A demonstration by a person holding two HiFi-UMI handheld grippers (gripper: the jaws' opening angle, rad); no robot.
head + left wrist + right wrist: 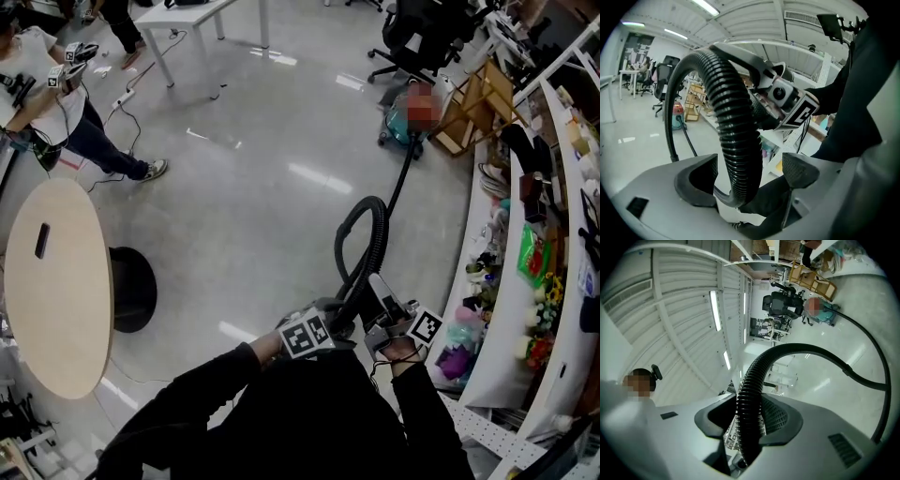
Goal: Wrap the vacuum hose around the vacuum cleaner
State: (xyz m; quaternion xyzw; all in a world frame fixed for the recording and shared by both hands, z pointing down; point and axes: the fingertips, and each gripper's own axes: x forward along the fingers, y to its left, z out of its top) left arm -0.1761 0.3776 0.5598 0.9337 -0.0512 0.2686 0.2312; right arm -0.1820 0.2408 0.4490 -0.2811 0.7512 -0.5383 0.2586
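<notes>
Vacuum hose (373, 246): ribbed and floppy; I judge it light and springy.
Right gripper (750, 420): fingers clenched on the hose.
Left gripper (750, 174): fingers released around it; I'd grip there.

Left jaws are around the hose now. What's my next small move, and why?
Probably close the left gripper on the hose: its jaws stand wide with the hose between them, while the right gripper clamps it. The vacuum cleaner sits far across the floor, so a second grip should help gather slack.
</notes>
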